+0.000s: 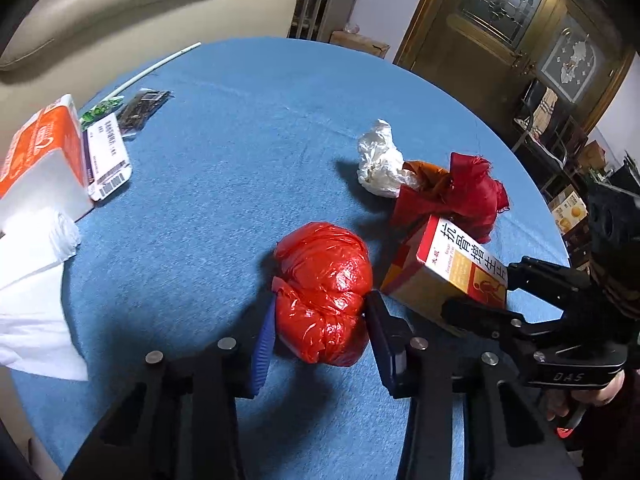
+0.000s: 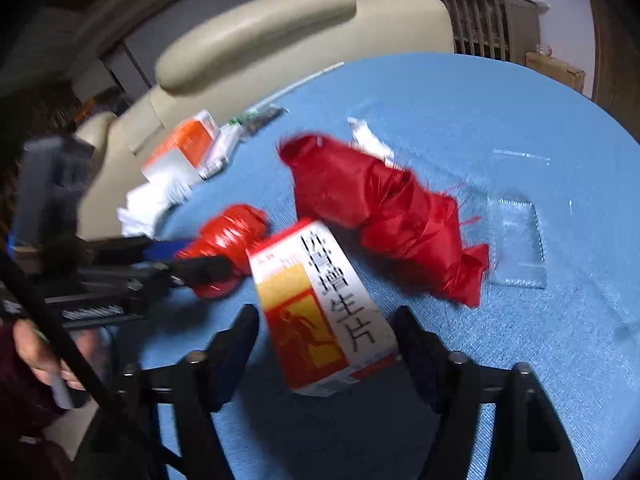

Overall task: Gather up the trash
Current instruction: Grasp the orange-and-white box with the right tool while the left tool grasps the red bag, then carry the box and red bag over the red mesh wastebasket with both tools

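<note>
Counter [image 1: 248, 128], blue cloth | left gripper [image 1: 320, 312] clamped on red plastic bundle [image 1: 324, 288] | right gripper [image 2: 326, 336] apart, straddling medicine box [image 2: 320, 308] just beside bundle | box contents: cannot tell

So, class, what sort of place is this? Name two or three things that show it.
Probably a home living room: a cream leather sofa beside the round table's blue cloth, a wooden door with leaded glass, and household litter such as a tissue pack.
</note>
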A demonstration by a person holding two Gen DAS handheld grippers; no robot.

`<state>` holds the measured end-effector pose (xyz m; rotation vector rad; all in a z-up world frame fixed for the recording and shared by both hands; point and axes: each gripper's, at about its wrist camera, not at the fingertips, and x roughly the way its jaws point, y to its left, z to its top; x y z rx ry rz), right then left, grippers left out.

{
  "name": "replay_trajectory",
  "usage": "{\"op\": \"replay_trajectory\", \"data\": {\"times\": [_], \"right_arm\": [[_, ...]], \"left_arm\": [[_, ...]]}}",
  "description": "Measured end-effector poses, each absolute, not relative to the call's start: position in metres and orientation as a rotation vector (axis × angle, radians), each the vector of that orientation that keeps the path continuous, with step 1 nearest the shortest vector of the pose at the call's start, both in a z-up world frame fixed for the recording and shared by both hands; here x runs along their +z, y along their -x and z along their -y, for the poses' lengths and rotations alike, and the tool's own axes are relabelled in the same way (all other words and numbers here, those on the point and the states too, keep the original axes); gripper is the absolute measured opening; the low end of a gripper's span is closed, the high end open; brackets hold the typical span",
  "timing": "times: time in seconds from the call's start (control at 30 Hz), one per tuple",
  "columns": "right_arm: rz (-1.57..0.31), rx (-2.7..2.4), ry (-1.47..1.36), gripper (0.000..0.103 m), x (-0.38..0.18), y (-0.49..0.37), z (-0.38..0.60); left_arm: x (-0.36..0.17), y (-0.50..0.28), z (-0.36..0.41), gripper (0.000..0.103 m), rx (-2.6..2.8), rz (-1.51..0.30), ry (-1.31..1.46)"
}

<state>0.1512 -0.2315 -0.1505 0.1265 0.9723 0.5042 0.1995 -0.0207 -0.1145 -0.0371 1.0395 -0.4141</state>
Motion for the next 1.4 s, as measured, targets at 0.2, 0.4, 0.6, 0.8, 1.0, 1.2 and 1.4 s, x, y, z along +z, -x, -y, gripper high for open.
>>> {"op": "replay_trajectory", "data": {"times": [0.2, 0.4, 0.6, 0.8, 1.0, 1.2, 1.4], "right_arm": [[-0.901, 0.476, -0.209, 0.057, -0.139, -0.128, 0.238], [-0.858, 0.452, -0.237, 0.056, -0.12, -0.094, 0.243], [-0.806, 0.41, -0.29, 0.05, -0.11, -0.061, 0.262], [-0.825, 0.375, -0.36, 0.05, -0.124, -0.045, 0.288], [-0.847, 0.416, -0.392, 0.05, -0.126, -0.035, 0.297], [-0.857, 0.389, -0.361, 0.05, -0.125, -0.033, 0.288], [-0.809, 0.297, -0.354, 0.05, -0.114, -0.022, 0.288]], "left_arm": [[-0.099, -0.18, 0.015, 0.045, -0.405, -0.999, 0.031], [-0.073, -0.159, 0.024, 0.045, -0.434, -0.94, 0.024], [-0.062, -0.145, 0.051, 0.045, -0.485, -0.91, -0.018], [-0.069, -0.142, 0.055, 0.045, -0.473, -0.926, -0.025], [-0.072, -0.135, 0.058, 0.045, -0.484, -0.926, -0.035], [-0.062, -0.132, 0.06, 0.045, -0.491, -0.893, -0.049], [-0.046, -0.124, 0.067, 0.045, -0.513, -0.859, -0.058]]}}
